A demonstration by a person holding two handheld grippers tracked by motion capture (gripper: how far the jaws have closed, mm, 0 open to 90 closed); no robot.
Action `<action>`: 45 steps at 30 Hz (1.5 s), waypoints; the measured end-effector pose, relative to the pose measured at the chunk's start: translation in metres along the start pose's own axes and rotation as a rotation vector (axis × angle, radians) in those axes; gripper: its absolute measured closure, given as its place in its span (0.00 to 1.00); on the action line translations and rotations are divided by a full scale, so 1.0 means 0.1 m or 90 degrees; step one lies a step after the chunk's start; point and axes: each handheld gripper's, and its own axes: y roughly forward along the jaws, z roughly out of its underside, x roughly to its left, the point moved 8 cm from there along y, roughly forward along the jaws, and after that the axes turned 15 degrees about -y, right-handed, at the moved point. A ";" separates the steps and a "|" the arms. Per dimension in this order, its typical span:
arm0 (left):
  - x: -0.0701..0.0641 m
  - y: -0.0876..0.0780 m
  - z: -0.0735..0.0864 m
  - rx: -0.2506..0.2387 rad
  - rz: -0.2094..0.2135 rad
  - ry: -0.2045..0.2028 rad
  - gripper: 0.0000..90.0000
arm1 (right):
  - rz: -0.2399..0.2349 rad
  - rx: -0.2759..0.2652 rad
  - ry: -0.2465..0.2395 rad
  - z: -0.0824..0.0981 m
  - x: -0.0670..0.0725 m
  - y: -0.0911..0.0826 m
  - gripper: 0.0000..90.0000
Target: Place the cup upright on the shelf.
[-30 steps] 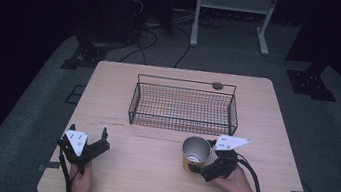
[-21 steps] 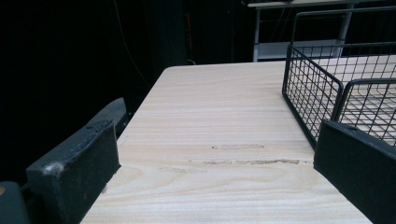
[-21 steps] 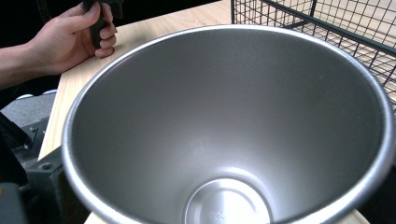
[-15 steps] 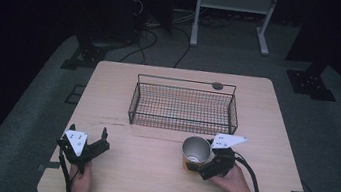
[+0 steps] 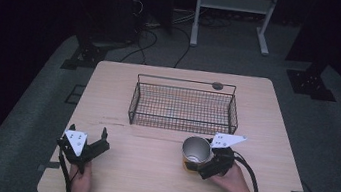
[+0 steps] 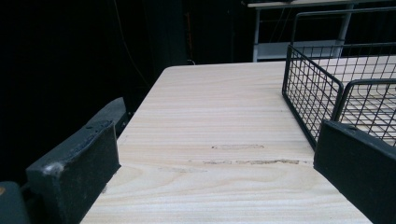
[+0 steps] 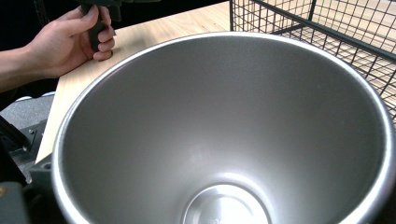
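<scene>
Below the empty wire basket (image 5: 183, 107), right of centre, a steel cup (image 5: 196, 151) is clamped by the right gripper (image 5: 203, 167), not yet placed, while the left gripper (image 5: 87, 135) is held open and empty at lower left.

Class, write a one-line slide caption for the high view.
Right hand-held gripper grips a silver metal cup before a black wire basket; left hand-held gripper rests open.

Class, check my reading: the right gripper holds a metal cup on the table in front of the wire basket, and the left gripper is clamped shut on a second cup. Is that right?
Not quite. The left gripper is open and holds nothing; the left gripper view shows its jaws apart over bare table. The rest stands: in the high view the right gripper holds the metal cup in front of the wire basket.
</scene>
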 end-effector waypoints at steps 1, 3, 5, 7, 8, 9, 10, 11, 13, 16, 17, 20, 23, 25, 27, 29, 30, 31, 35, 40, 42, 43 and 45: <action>0.00 0.00 0.00 0.000 0.000 0.000 0.00 | 0.001 -0.002 0.000 0.00 -0.01 -0.01 0.00; 0.00 0.00 0.00 0.000 0.000 0.000 0.00 | -0.004 -0.007 0.000 -0.01 0.00 -0.02 0.05; 0.00 0.00 0.00 0.000 0.000 0.000 0.00 | -0.005 -0.007 -0.003 -0.02 0.00 -0.02 0.06; 0.00 0.00 0.00 0.000 0.000 0.000 0.00 | -0.006 -0.008 -0.007 -0.02 0.01 -0.03 0.10; 0.00 0.00 0.00 0.000 0.000 0.000 0.00 | -0.006 -0.009 -0.009 -0.03 0.01 -0.03 0.12; 0.00 0.00 0.00 0.000 0.000 0.000 0.00 | -0.006 -0.012 -0.013 -0.03 0.01 -0.04 0.13; 0.00 0.00 0.00 0.000 0.000 0.000 0.00 | -0.006 -0.012 -0.013 -0.03 0.01 -0.04 0.13; 0.00 0.00 0.00 0.001 0.000 -0.001 0.00 | -0.003 -0.010 -0.009 -0.03 0.00 -0.04 0.13; 0.01 0.00 0.00 0.001 -0.001 -0.002 0.00 | -0.002 -0.011 -0.008 -0.03 -0.01 -0.05 0.13; 0.01 0.00 0.00 0.001 -0.001 -0.002 0.00 | 0.001 -0.008 -0.006 -0.03 -0.01 -0.06 0.14; 0.01 0.00 0.00 0.000 0.000 -0.003 0.00 | 0.001 -0.005 -0.006 -0.03 -0.01 -0.06 0.14; 0.01 0.00 0.00 0.000 0.000 -0.003 0.00 | -0.002 -0.004 -0.004 -0.03 -0.02 -0.07 0.14; 0.01 0.00 0.00 0.001 0.000 -0.004 0.00 | -0.005 -0.007 0.004 -0.05 -0.03 -0.09 0.14; 0.01 0.00 0.00 0.002 0.000 -0.003 0.00 | -0.004 -0.018 0.010 -0.08 -0.06 -0.13 0.14; 0.01 0.00 0.00 0.001 0.001 -0.002 0.00 | -0.006 -0.022 0.016 -0.09 -0.07 -0.15 0.14; 0.01 0.00 0.00 0.001 0.001 -0.002 0.00 | -0.009 -0.021 0.019 -0.10 -0.08 -0.17 0.14; 0.01 0.00 0.00 0.001 0.000 -0.002 0.00 | -0.007 -0.021 0.017 -0.10 -0.09 -0.18 0.14; 0.01 0.00 0.00 0.001 0.000 -0.002 0.00 | -0.008 -0.023 0.020 -0.11 -0.10 -0.19 0.14; 0.01 0.00 0.00 0.001 0.000 -0.003 0.00 | -0.013 -0.020 0.024 -0.14 -0.13 -0.21 0.14; 0.01 0.00 0.00 0.002 0.000 -0.003 0.00 | -0.017 -0.027 0.026 -0.22 -0.18 -0.27 0.14; 0.01 0.00 0.00 0.002 0.000 -0.003 0.00 | -0.017 -0.031 0.030 -0.25 -0.21 -0.29 0.14; 0.01 0.00 0.00 0.002 0.000 -0.003 0.00 | -0.017 -0.032 0.032 -0.26 -0.23 -0.31 0.14; 0.01 0.00 0.00 0.002 0.001 -0.003 0.00 | -0.012 -0.042 0.037 -0.29 -0.27 -0.33 0.14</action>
